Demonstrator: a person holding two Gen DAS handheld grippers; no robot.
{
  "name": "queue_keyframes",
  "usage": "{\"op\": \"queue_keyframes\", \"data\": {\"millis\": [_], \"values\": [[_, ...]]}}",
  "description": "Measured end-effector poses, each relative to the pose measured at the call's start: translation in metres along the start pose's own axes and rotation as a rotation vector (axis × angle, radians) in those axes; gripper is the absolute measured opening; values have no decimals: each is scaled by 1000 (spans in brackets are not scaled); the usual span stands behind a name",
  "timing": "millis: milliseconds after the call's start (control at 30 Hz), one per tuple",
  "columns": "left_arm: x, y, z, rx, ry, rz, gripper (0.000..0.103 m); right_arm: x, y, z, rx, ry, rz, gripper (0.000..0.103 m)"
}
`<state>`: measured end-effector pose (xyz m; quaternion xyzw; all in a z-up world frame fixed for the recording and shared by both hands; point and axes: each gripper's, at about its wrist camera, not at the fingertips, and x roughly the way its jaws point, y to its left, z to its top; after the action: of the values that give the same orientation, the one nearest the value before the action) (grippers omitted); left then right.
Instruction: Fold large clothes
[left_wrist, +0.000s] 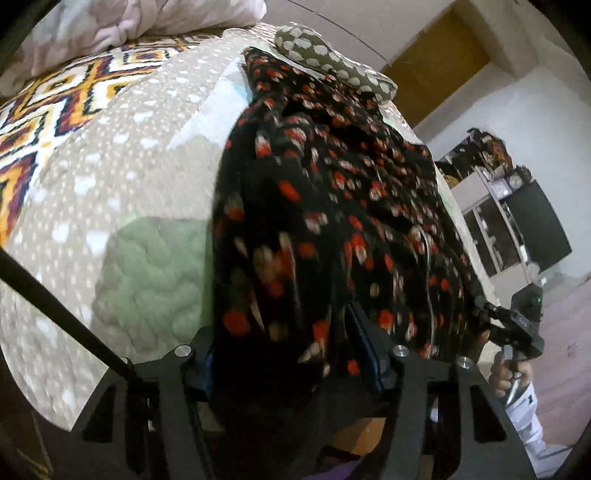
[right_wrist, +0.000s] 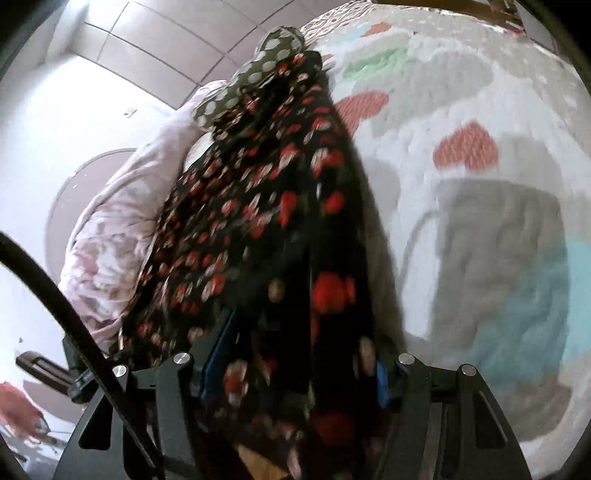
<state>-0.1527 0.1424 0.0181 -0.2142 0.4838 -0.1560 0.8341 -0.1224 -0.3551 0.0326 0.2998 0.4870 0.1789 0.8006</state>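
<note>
A large black garment with red and cream flowers (left_wrist: 332, 206) hangs stretched over the bed, held at two spots. My left gripper (left_wrist: 291, 369) is shut on a bunch of the garment, which covers the space between its fingers. My right gripper (right_wrist: 295, 365) is shut on another bunch of the garment (right_wrist: 266, 206); it also shows in the left wrist view (left_wrist: 517, 325) at the cloth's far right edge. The cloth's far end lies against a grey-green dotted cloth (left_wrist: 325, 55).
The bed (left_wrist: 110, 184) has a beige dotted quilt with green, red and blue patches (right_wrist: 480, 147). A patterned blanket (left_wrist: 55, 103) and a pink duvet (right_wrist: 110, 240) lie at its head. A shelf and dark screen (left_wrist: 524, 225) stand by the wall. Pink floor (left_wrist: 561, 332) lies beyond.
</note>
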Motion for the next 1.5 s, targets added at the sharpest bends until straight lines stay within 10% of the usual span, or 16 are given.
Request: {"op": "queue_keyframes", "data": {"millis": [200, 333, 600, 1033, 1300, 1500], "values": [[4, -9, -5, 36, -7, 80, 55, -11, 0, -30, -4, -30, -24, 57], [-6, -9, -2, 2, -28, 116, 20, -14, 7, -43, -30, -56, -128, 25], [-64, -12, -18, -58, -145, 90, 14, -62, 8, -44, -36, -123, -130, 18], [-60, -7, -14, -68, -117, 94, 15, -52, 12, -53, -96, -27, -111, 18], [-58, -29, 121, -91, -225, 75, 13, -57, 62, 57, -122, -152, 74, 18], [10, -39, 265, -159, -224, 199, 12, 5, 91, 195, -83, -222, -16, 18]]}}
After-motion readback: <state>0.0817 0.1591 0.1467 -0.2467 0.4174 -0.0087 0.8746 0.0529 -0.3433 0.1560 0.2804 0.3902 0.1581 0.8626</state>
